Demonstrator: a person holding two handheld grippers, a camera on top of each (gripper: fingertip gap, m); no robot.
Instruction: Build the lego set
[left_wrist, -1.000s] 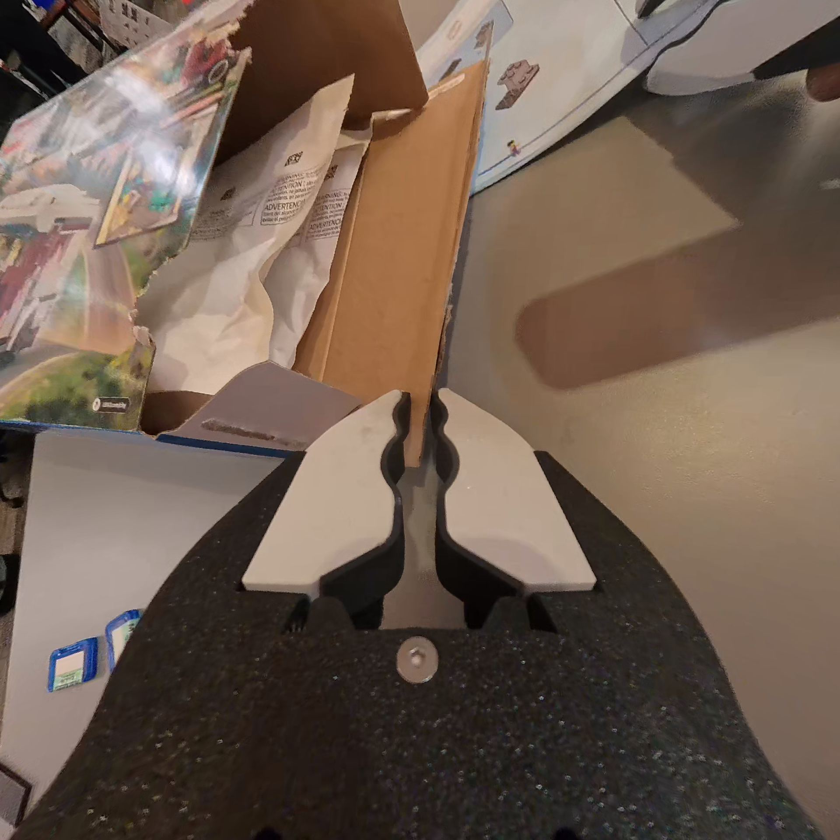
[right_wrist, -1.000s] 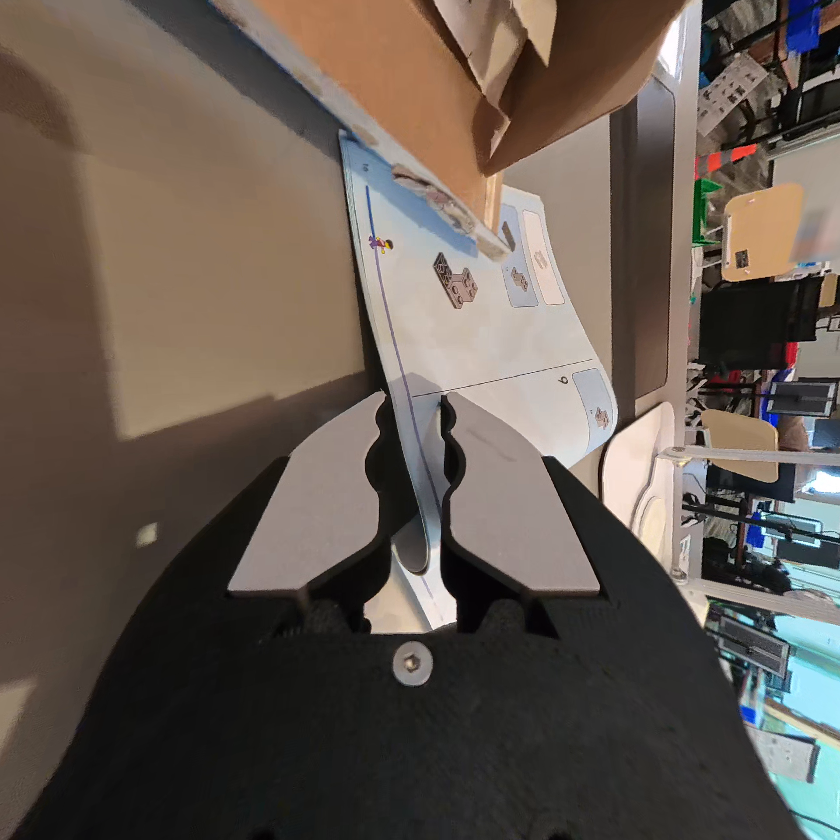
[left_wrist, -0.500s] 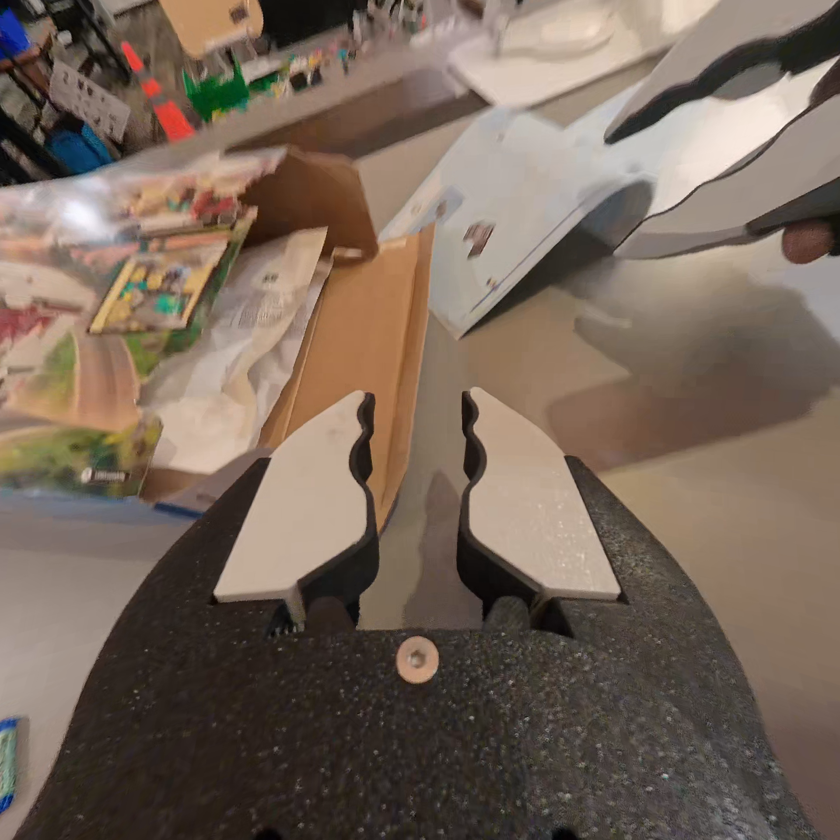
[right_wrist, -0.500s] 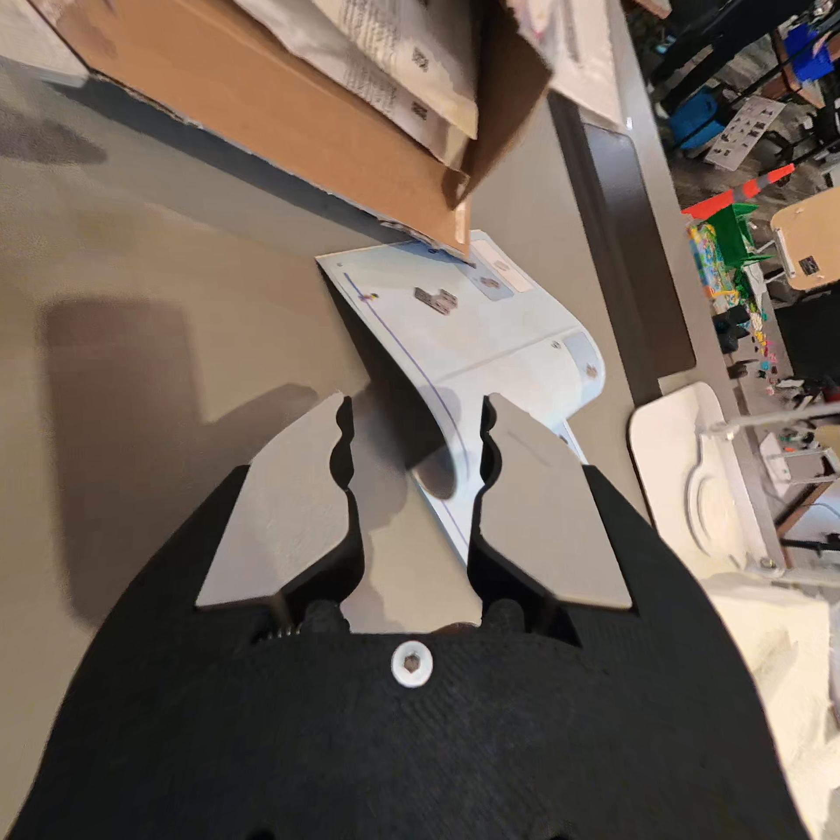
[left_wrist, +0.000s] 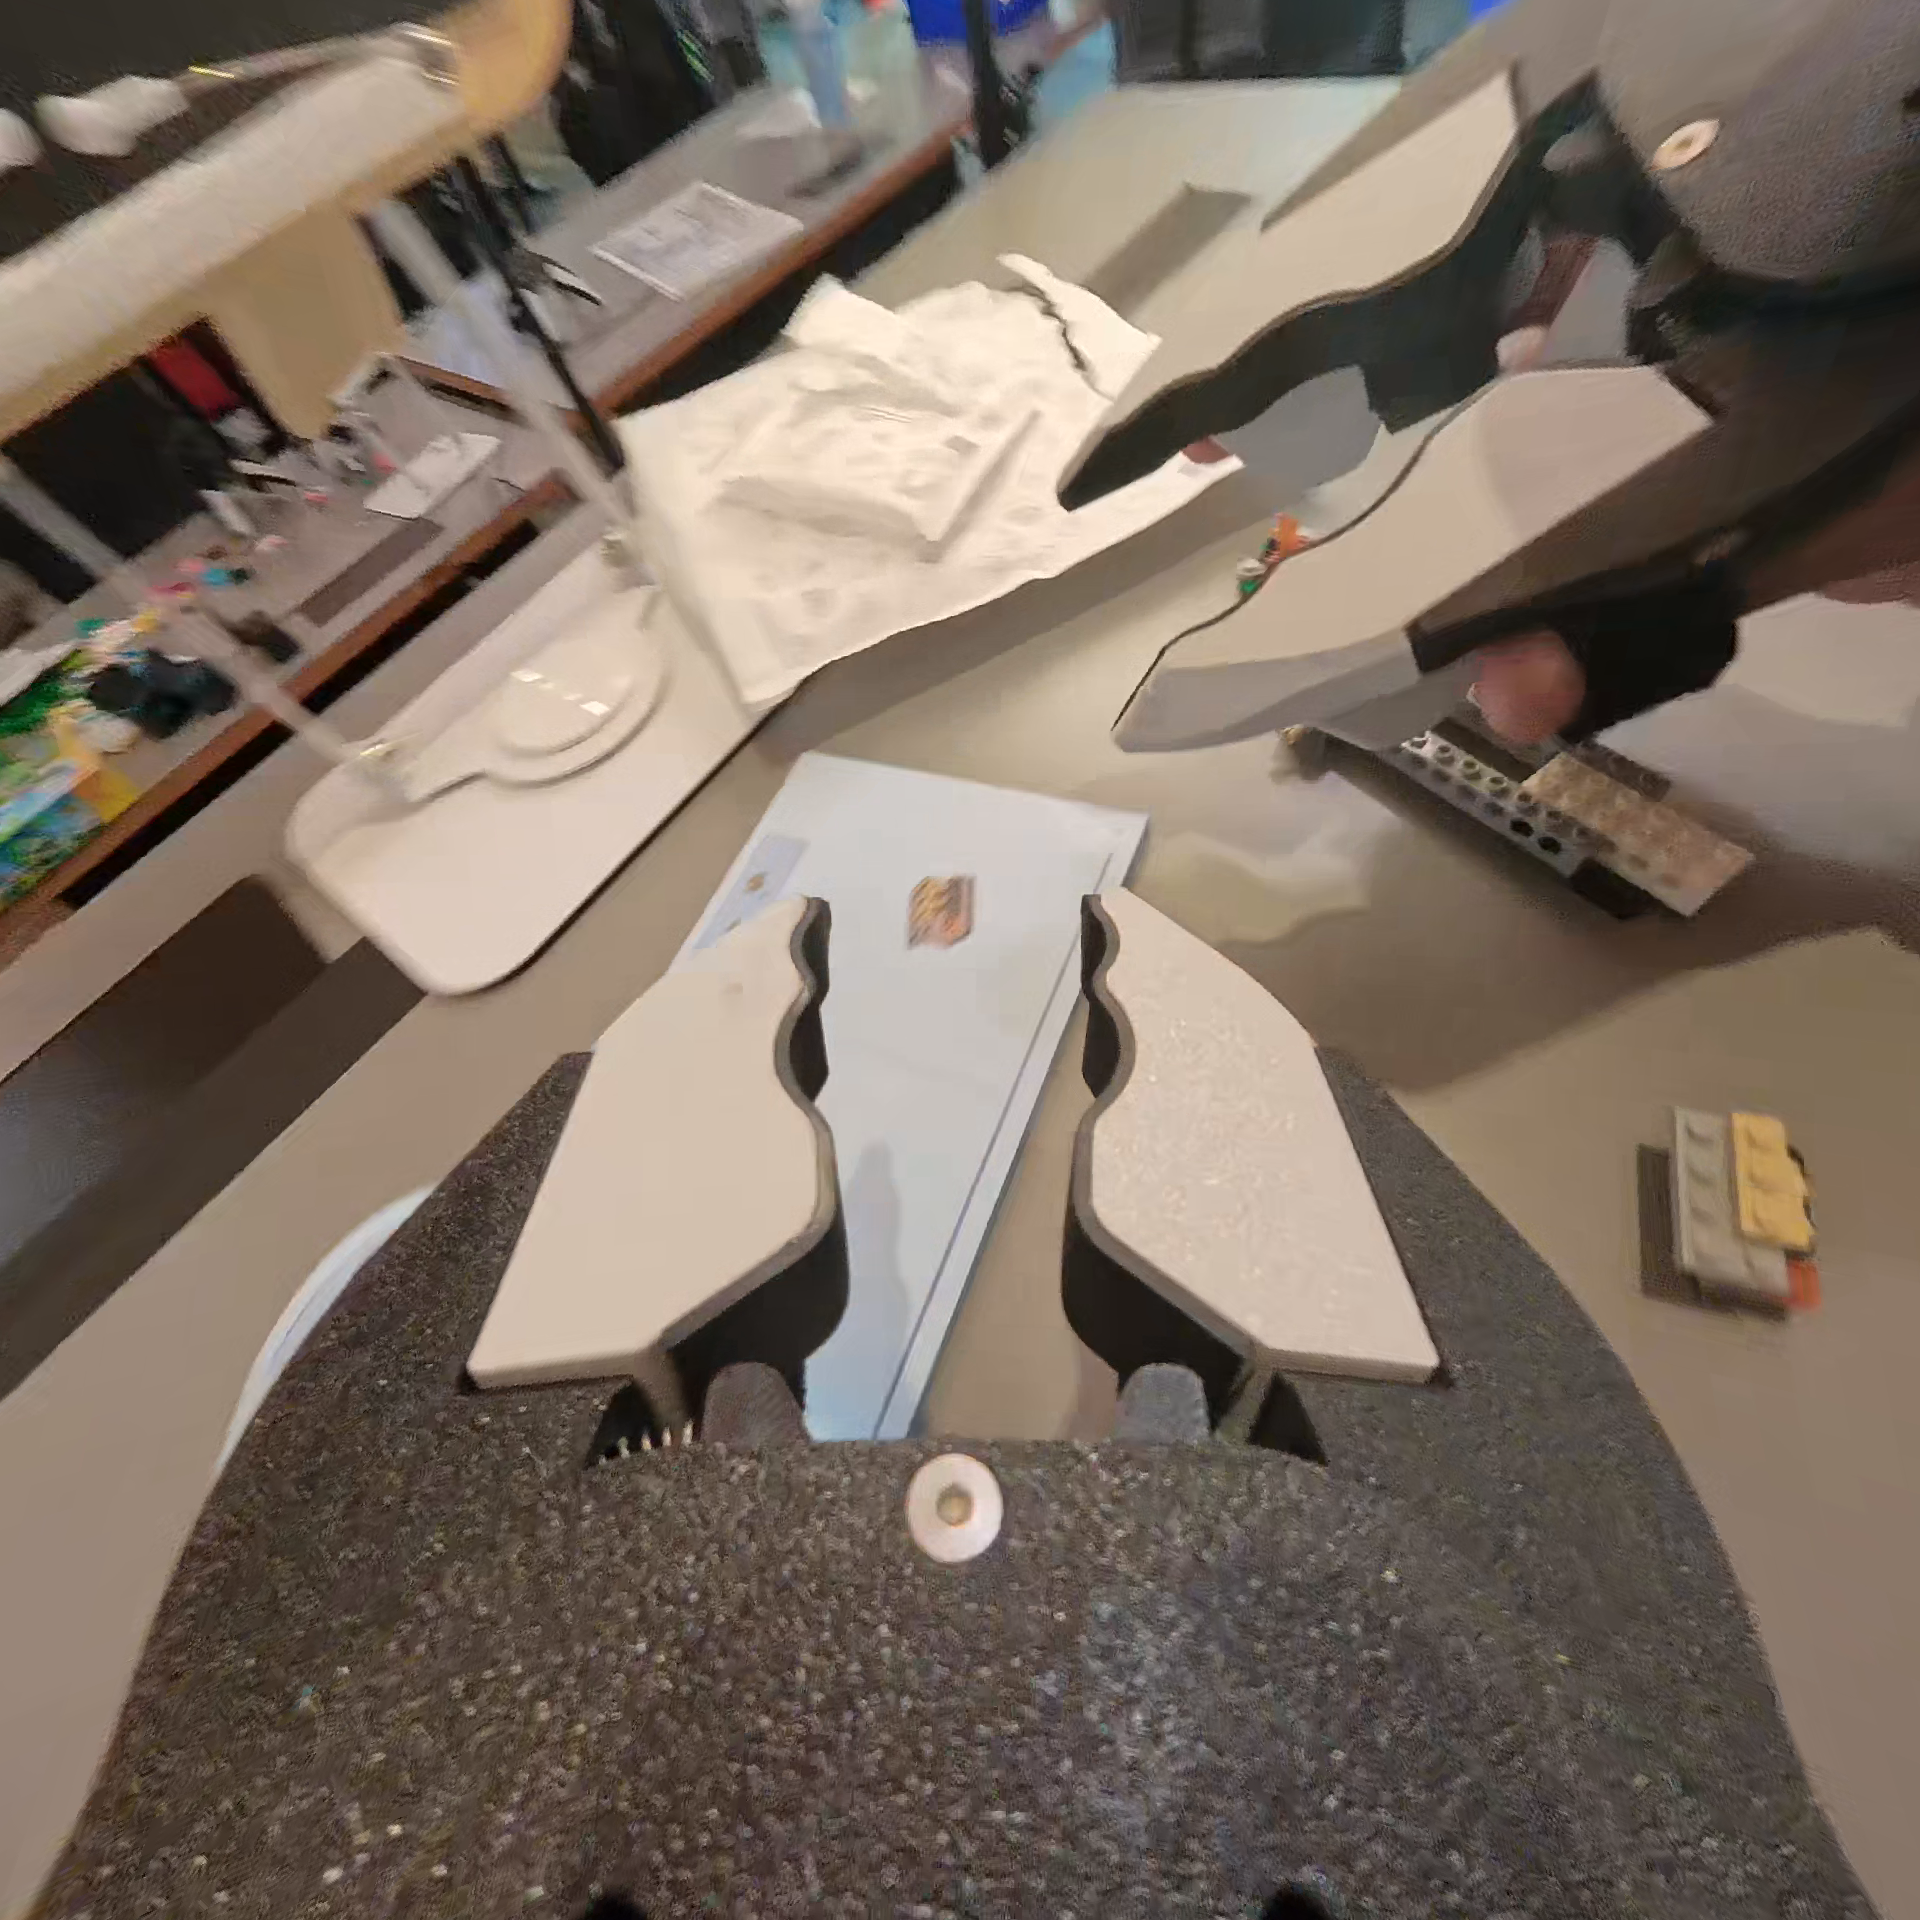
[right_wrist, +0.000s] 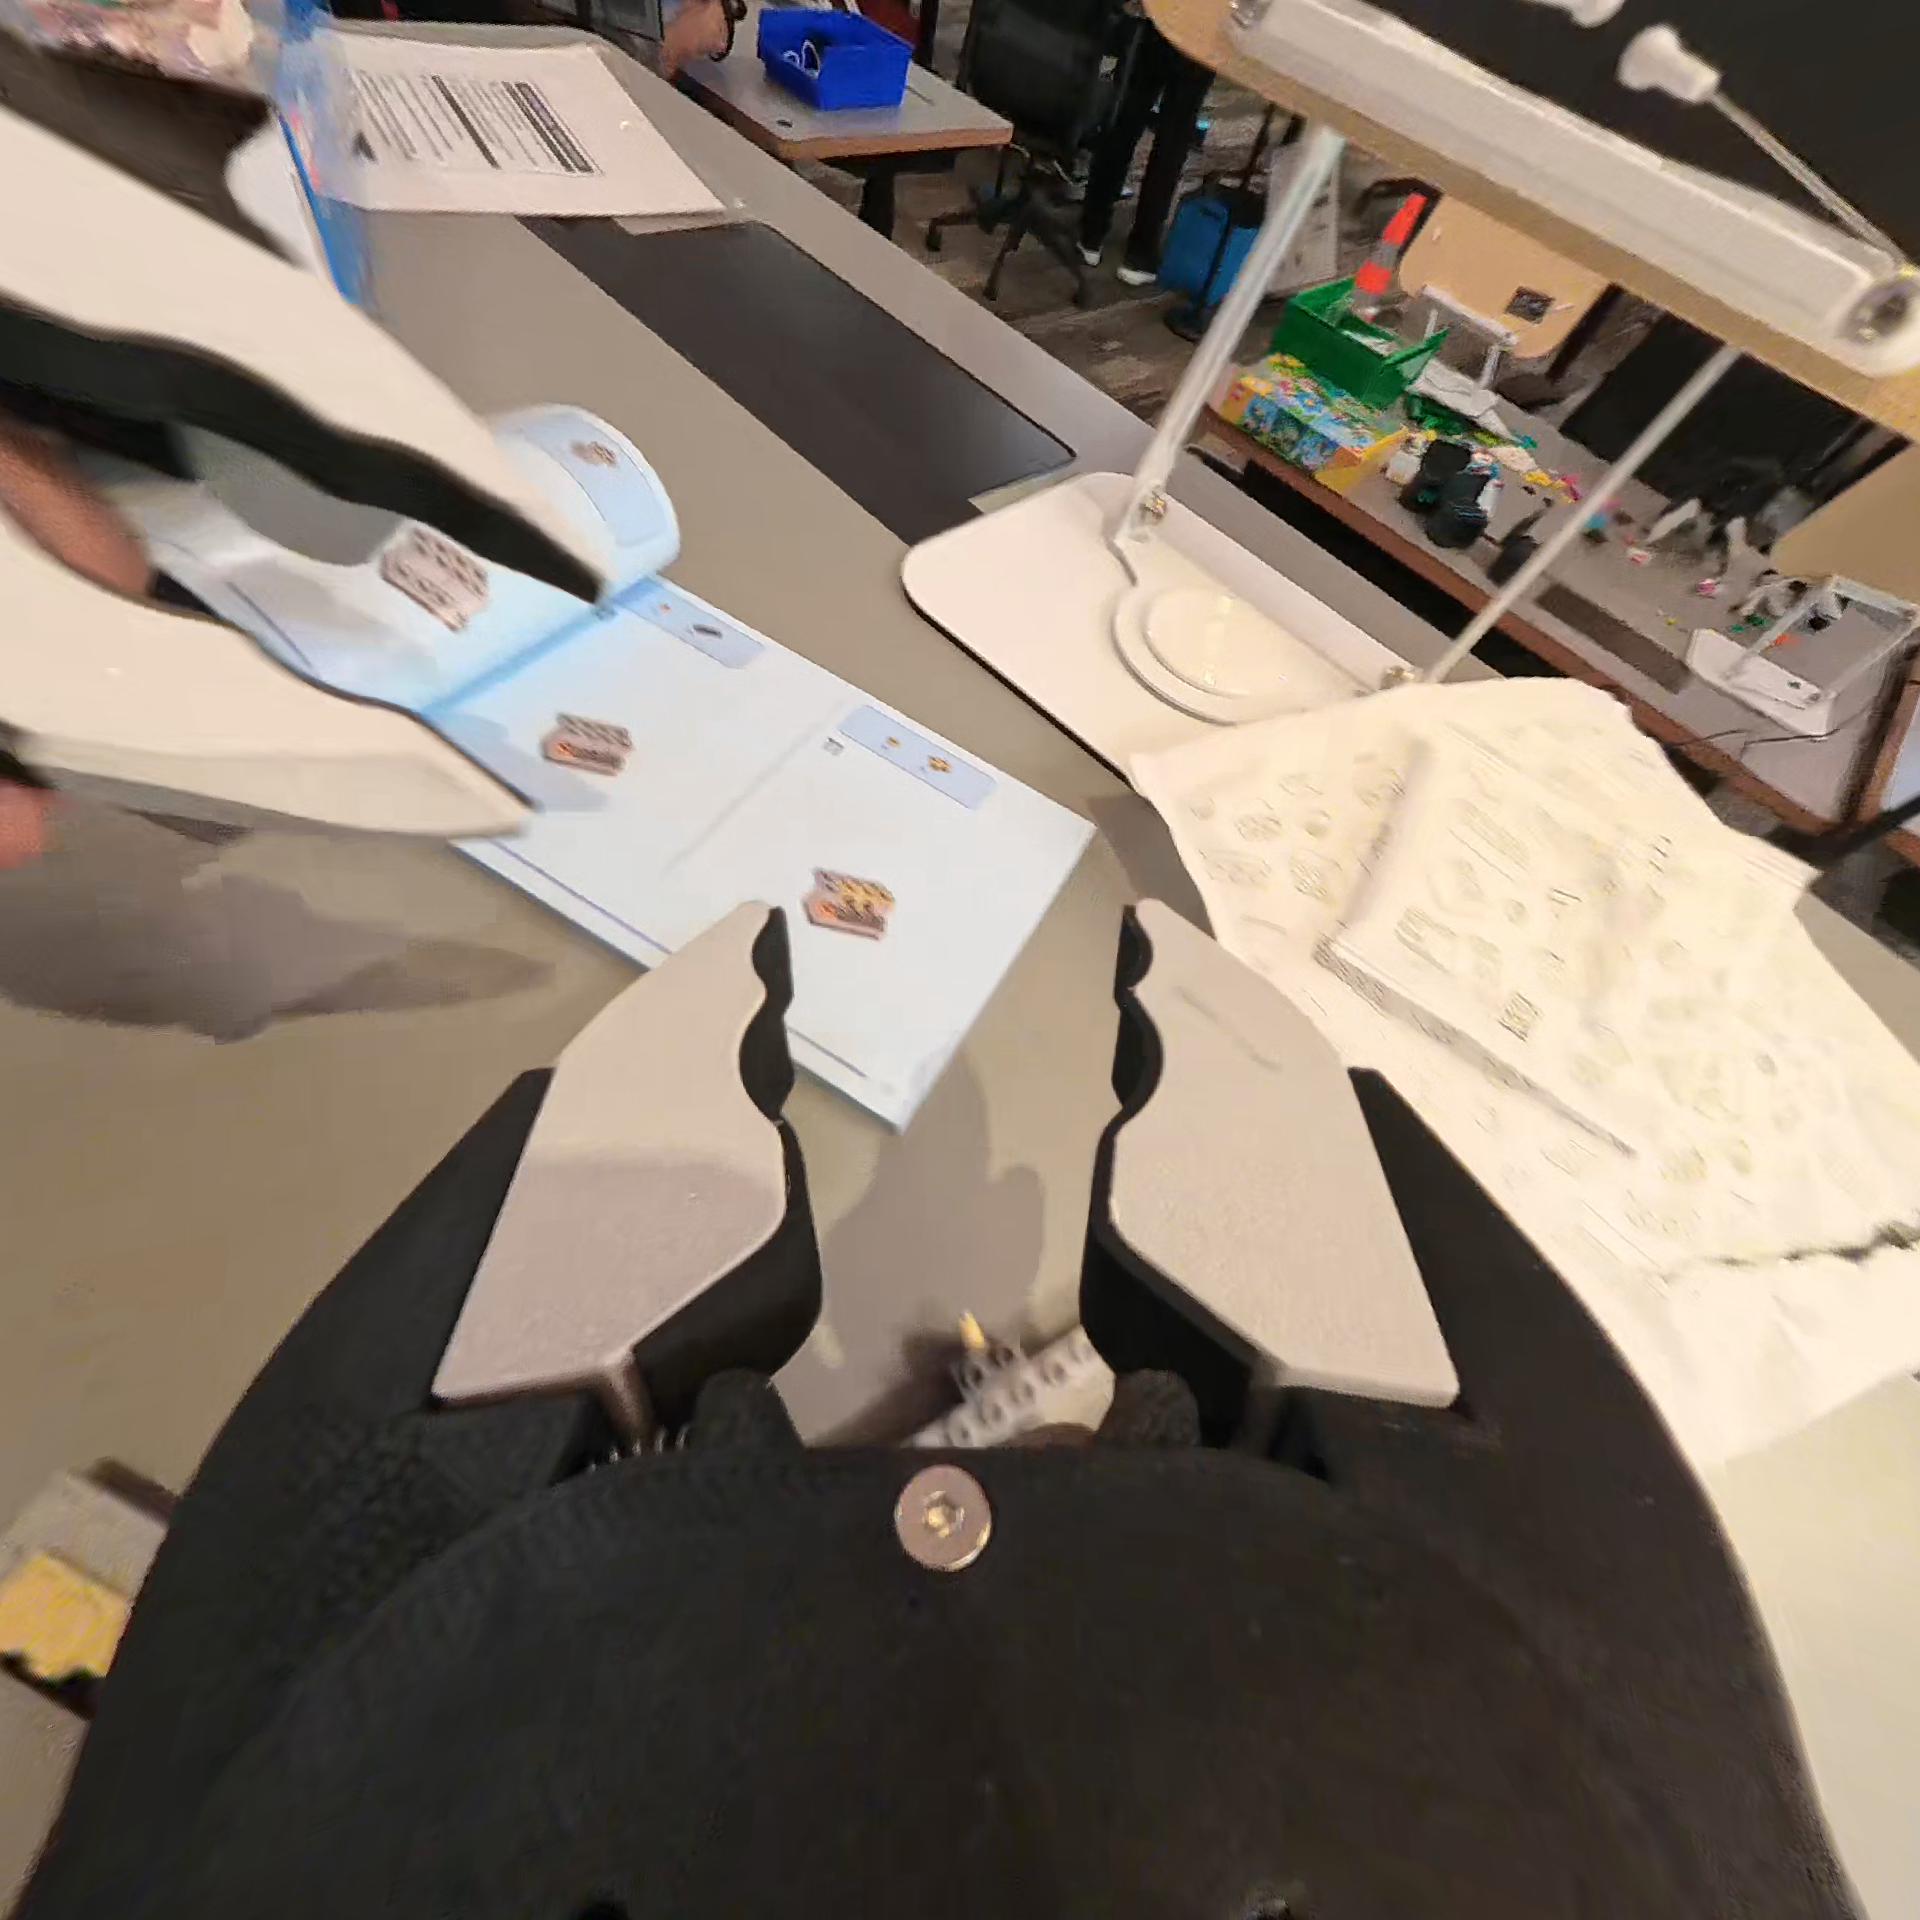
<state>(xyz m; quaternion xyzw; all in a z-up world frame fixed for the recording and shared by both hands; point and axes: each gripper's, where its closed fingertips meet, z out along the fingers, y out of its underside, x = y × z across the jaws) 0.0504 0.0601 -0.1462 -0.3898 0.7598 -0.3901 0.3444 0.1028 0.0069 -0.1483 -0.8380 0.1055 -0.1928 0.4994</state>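
The open instruction booklet (left_wrist: 935, 997) lies on the grey table, directly under my left gripper (left_wrist: 953, 920), which is open and empty above it. My right gripper (right_wrist: 953, 925) is also open and empty, above the booklet's near corner (right_wrist: 894, 997). A long grey and black lego build (left_wrist: 1558, 821) lies at the right, under the right gripper (left_wrist: 1101, 613). A small grey and yellow lego build (left_wrist: 1730, 1216) lies nearer. A grey lego piece (right_wrist: 1029, 1392) shows below the right gripper's fingers. The left gripper (right_wrist: 556, 707) hovers over the booklet's far page.
A crumpled white paper bag (right_wrist: 1507, 935) lies right of the booklet; it also shows in the left wrist view (left_wrist: 883, 468). A white lamp base (right_wrist: 1091, 592) with thin rods stands behind it. A dark inset panel (right_wrist: 810, 343) lies farther back. Other tables with clutter stand beyond. From the right gripper's tips to the grey lego piece (right_wrist: 1029, 1392) is close to 10 cm.
Both grippers have opened. The right one let go of the booklet page, which now lies flat. The left one let go of the cardboard box edge and swung over the booklet.
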